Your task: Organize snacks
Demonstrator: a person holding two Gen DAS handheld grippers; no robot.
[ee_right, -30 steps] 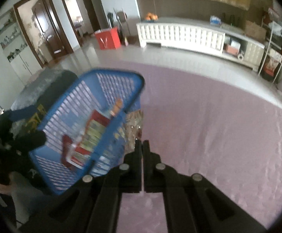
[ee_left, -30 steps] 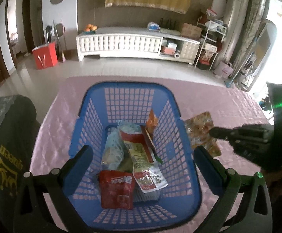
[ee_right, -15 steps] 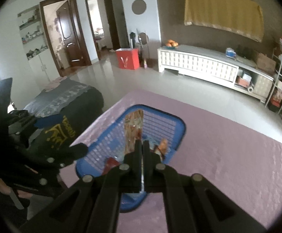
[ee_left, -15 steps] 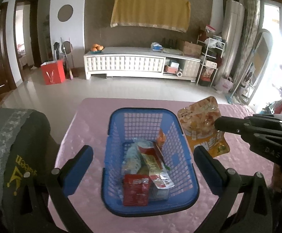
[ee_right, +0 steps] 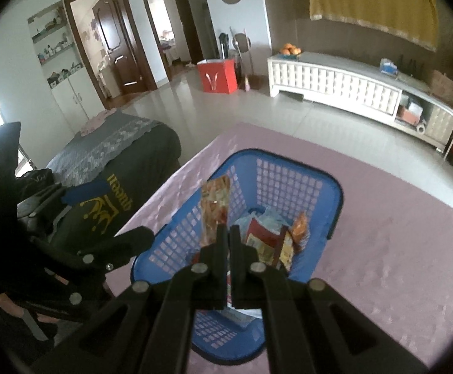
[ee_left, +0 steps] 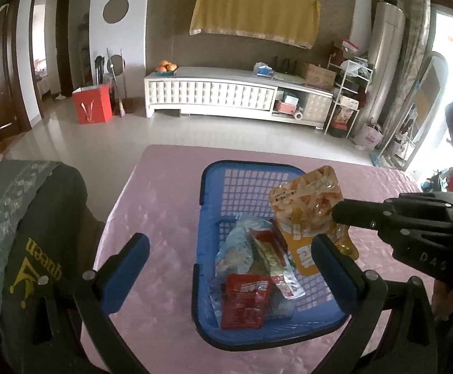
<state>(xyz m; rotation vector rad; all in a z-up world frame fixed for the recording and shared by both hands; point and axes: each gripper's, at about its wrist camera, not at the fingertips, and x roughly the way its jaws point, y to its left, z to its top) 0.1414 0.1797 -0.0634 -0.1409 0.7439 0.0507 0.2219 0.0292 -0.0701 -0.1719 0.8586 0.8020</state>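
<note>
A blue plastic basket [ee_left: 251,165] stands on the pink tablecloth and holds several snack packets, among them a red one [ee_left: 245,299] and a red-and-white one [ee_left: 276,265]. My right gripper [ee_left: 338,213] comes in from the right, shut on an orange snack pouch [ee_left: 304,202] that hangs above the basket's right side. In the right wrist view the pouch [ee_right: 215,208] shows edge-on, rising from the closed right gripper [ee_right: 228,233] over the basket [ee_right: 291,159]. My left gripper [ee_left: 229,265] is open and empty, well above the basket's near half.
A dark grey cushioned seat [ee_left: 23,233] with gold "queen" lettering sits against the table's left edge. Bare pink tablecloth [ee_left: 157,205] lies left of the basket and more [ee_right: 382,233] to its right. A hand [ee_left: 450,305] holds the right gripper.
The right gripper lifted the orange pouch off the table beside the basket and carried it over the basket's right side. Both grippers rose and drew back from the basket.
</note>
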